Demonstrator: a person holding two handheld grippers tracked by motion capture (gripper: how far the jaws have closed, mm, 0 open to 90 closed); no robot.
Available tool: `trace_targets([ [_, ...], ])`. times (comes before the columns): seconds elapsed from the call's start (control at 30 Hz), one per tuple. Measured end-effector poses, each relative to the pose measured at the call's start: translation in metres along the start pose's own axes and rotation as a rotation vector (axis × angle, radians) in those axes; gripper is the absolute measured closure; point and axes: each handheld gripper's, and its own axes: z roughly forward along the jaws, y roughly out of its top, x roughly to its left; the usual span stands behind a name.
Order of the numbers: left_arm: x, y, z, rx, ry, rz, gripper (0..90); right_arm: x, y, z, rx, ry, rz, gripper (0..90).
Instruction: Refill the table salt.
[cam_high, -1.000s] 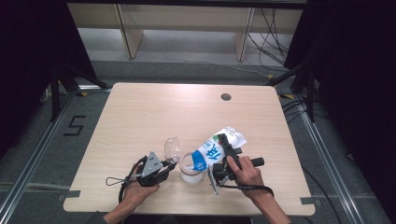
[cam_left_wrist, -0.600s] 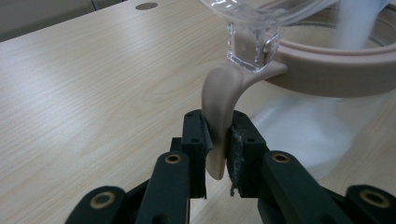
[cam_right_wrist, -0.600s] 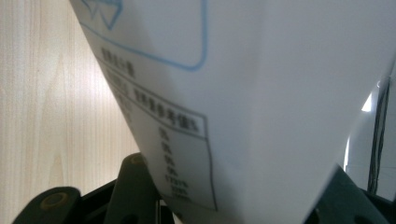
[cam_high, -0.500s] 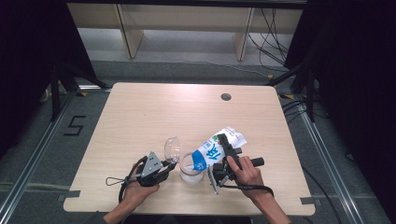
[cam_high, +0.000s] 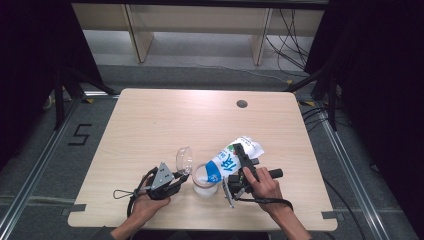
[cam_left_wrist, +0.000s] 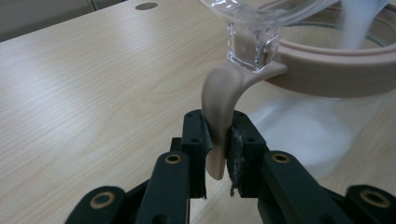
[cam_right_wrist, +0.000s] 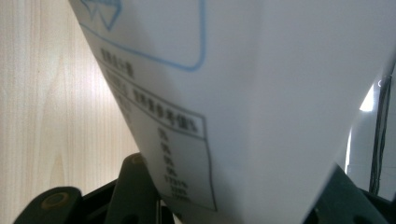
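A clear jar (cam_high: 205, 180) with a beige rim (cam_left_wrist: 327, 65) stands near the table's front edge, white powder in its bottom. Its clear hinged lid (cam_high: 184, 160) is flipped open to the left. My left gripper (cam_high: 176, 179) is shut on the jar's beige tab handle (cam_left_wrist: 218, 107), jaws pinching it from both sides. A white and blue bag (cam_high: 232, 159) is tilted mouth-down over the jar, and white powder (cam_left_wrist: 357, 23) falls into it. My right gripper (cam_high: 239, 167) is shut on the bag (cam_right_wrist: 243, 93), whose printed side lies close before its camera.
The light wooden table (cam_high: 165, 120) has a round cable hole (cam_high: 242, 104) at the back right. Wooden shelf legs (cam_high: 137, 35) and cables (cam_high: 290, 40) stand on the floor beyond it. Black curtains flank both sides.
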Motion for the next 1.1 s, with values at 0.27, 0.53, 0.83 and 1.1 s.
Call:
trace_targets([
  [0.27,0.0003,-0.0002,0.0004,-0.003,-0.004,0.000,77.5,0.0005,0.0007,-0.0005,0.000,-0.001,0.022,58.3],
  [0.53,0.0000,0.0000,0.0000,0.000,0.001,0.000,77.5,0.0003,0.0008,-0.0006,0.000,-0.004,0.017,58.3],
  [0.83,0.0001,-0.0001,0.0000,0.000,0.000,0.001,77.6,0.0011,0.0007,0.0000,-0.009,-0.002,0.024,58.3],
  [1.1,0.0003,-0.0002,0.0004,-0.003,-0.004,0.000,77.6,-0.0007,0.0005,-0.0015,0.007,0.004,-0.006,58.4],
])
